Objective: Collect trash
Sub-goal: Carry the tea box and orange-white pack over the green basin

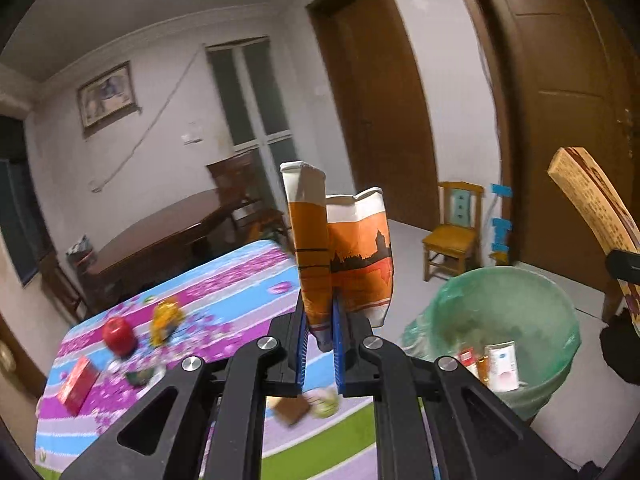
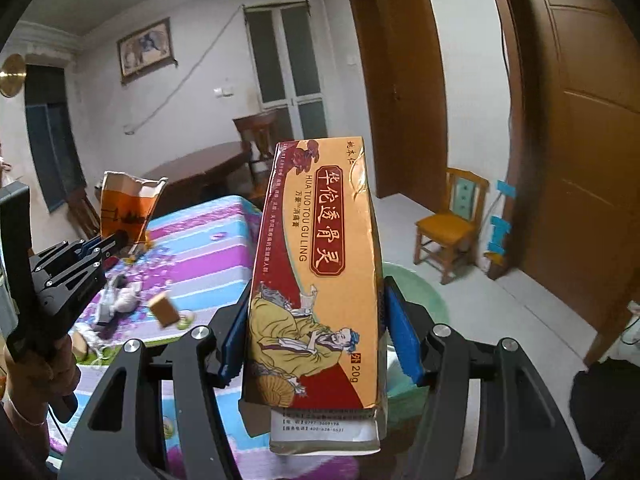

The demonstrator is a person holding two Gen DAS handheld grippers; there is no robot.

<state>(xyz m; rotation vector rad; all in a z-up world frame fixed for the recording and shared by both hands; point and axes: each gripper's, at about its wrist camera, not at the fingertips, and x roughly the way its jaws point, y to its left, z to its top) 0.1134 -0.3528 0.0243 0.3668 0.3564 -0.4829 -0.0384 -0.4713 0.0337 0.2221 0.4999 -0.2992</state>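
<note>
Trash in your left wrist view: a torn orange paper bag (image 1: 344,252) stands upright, pinched in your left gripper (image 1: 320,344), jaws nearly together, above the table edge. Just right, the green-lined bin (image 1: 504,320) sits open on bare floor, cartons inside. The floral tablecloth (image 1: 224,292) carries an apple (image 1: 118,334). In the right wrist view, your right gripper (image 2: 316,332) clamps an ointment box (image 2: 320,280) upright, jaws half wide, over the table's corner.
</note>
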